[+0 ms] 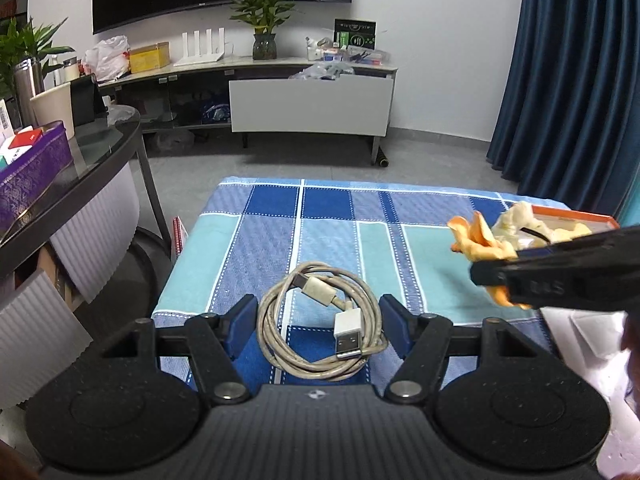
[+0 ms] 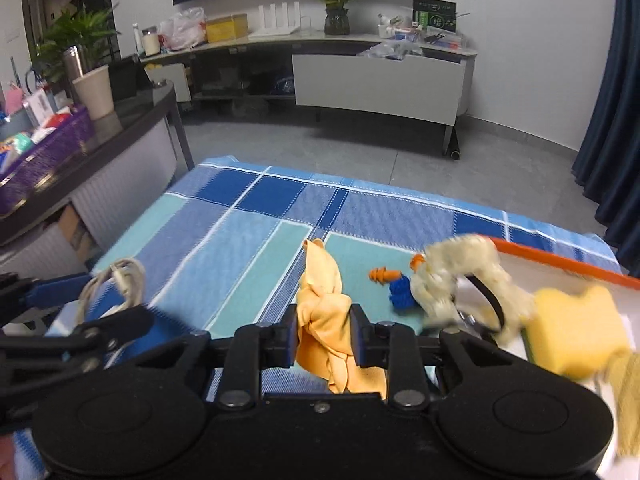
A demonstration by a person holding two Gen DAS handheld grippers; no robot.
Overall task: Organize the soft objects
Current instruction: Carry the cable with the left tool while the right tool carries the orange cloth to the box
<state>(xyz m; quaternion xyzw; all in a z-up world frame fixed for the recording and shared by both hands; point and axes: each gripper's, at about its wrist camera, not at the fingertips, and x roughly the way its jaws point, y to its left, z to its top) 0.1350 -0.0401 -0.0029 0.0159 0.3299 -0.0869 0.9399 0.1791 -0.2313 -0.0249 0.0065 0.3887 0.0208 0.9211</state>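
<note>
- My right gripper (image 2: 324, 338) has its two blue pads squeezed on a crumpled soft orange-yellow cloth (image 2: 326, 320). The cloth bunches up between the pads and hangs out below them.
- My left gripper (image 1: 318, 326) has its jaws standing about half open. A coiled grey-white charging cable with a silver plug (image 1: 320, 324) sits between them, but I cannot tell if the pads press on it.
- Just past the cloth, a small orange earplug with a blue curly cord (image 2: 390, 280) lies on the blue and teal checked tablecloth (image 2: 240, 232).
- Near it, a fluffy cream earmuff with a black band (image 2: 460, 276) leans over the edge of a white tray with an orange rim (image 2: 560, 266).
- A yellow sponge block (image 2: 576, 330) is already at the tray.
- I think the job is part done. The sponge and earmuff are at the tray. The cloth, the earplug and maybe the cable still need a place.
</note>
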